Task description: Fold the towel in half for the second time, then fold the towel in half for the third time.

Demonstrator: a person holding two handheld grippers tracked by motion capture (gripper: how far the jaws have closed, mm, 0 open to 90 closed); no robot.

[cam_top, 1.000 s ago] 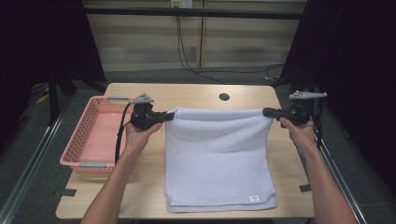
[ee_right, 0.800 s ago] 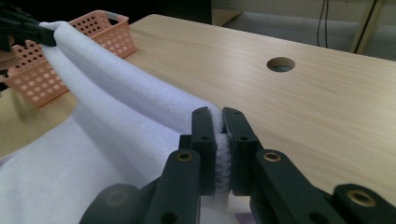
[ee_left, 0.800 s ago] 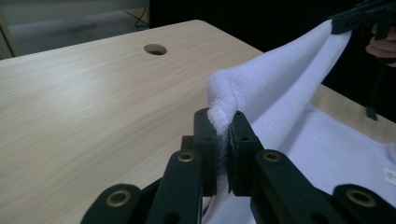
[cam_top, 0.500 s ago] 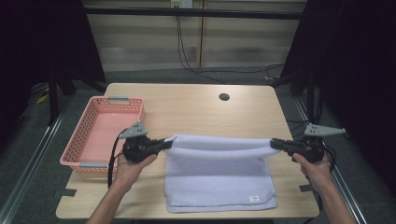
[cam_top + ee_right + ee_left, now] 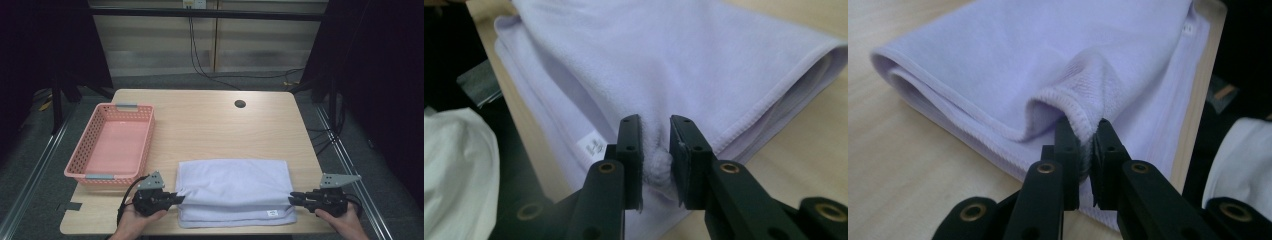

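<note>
Towel [image 5: 234,192], pale lilac, folded over in layers, flat on table [image 5: 210,125] between the two grippers, near the front edge. Left gripper [image 5: 179,199] at towel's left end, held in a hand [image 5: 132,222] coming from the bottom. Jaws nearly together in left gripper view, pinched on a bunched hem corner of the towel [image 5: 1083,117]; fabric rising out from between the jaw tips, folded layers spreading off to the left of the jaws. Right gripper [image 5: 291,197] at towel's right end, in the other hand [image 5: 345,225]. Jaws narrow but with a visible gap in right gripper view, just been opening; a small lump of towel [image 5: 659,165] sitting between them, pads seemingly not pressing on it. White label [image 5: 593,146] just left of the right gripper's jaws; same label [image 5: 271,213] on the front edge near the right gripper in high view. Pink basket [image 5: 85,147] beyond the left gripper, apart from the towel. Round hole [image 5: 240,104] in the table far ahead of both grippers. Grey three-cornered plates on top of both grippers, cable trailing from the left one.
</note>
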